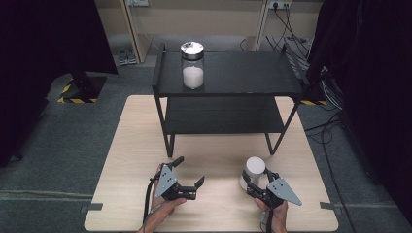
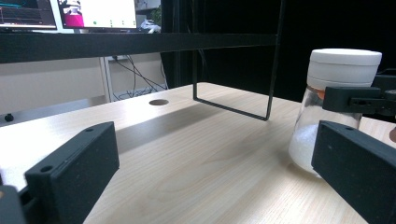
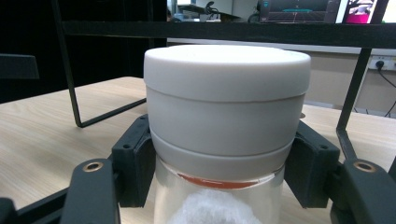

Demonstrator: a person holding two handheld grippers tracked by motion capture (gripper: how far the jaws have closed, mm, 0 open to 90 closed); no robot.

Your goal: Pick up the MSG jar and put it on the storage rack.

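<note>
In the high view, the right gripper (image 1: 253,187) clasps a clear glass jar with a white lid (image 1: 253,169) that stands on the pale wooden desk (image 1: 121,145) near its front edge, towards the right corner. The left gripper (image 1: 190,173) hovers near the front edge left of the middle, jaws spread with nothing between them. A black 2-tier metal shelf (image 1: 272,77) stands at the far edge; a second glass jar with a silver lid (image 1: 192,64) sits on its top tier, left.

In the left gripper view, the white-lidded jar (image 2: 334,107) stands at the right, pinched below its lid.

In the right gripper view, both pads (image 3: 135,168) press the jar (image 3: 226,112) just under the lid.
</note>
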